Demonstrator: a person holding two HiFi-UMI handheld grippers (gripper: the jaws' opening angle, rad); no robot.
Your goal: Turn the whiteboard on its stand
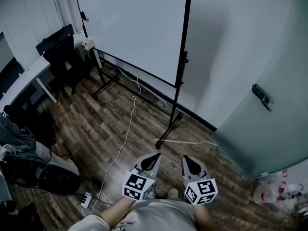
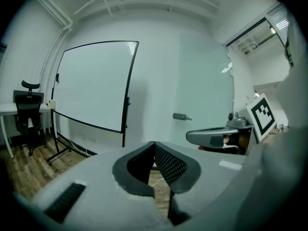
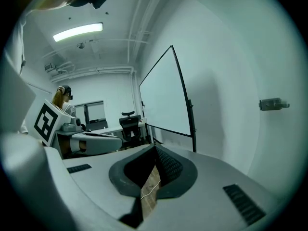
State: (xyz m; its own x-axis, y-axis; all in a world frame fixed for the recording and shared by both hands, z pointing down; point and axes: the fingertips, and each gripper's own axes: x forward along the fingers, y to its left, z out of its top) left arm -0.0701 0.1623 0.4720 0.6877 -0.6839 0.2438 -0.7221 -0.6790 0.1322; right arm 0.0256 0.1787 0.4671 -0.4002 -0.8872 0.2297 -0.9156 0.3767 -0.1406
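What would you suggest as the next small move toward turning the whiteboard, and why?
Probably raise the right gripper toward the black side post of the whiteboard, opening its fingers on the way. It and the left gripper are both shut on nothing and held low by the body, well short of the board.

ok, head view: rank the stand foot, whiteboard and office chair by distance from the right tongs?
1. Stand foot: low down, just ahead of the right tongs.
2. Whiteboard: farther ahead, up on its stand.
3. Office chair: far left, by the desk.
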